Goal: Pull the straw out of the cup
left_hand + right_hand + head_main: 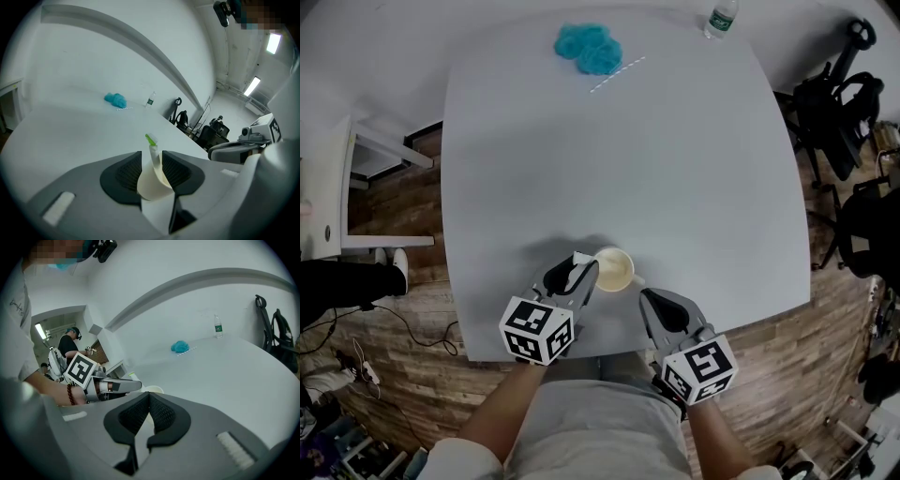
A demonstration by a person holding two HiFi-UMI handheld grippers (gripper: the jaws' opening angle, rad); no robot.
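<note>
Two grippers are working one cup, straw not pulled yet.
Left gripper [577, 270] is straddling the cup [152, 183] with jaws spread wide and the cup sitting right between the pads, probably to steady it, though I'm not seeing a squeeze. The straw [153, 153] is poking up out of the cup between those jaw tips, green end on top. Right gripper [149, 398] is hanging just beside the cup, jaws pressed together on nothing, so I'm guessing it's doing the pinching.
</note>
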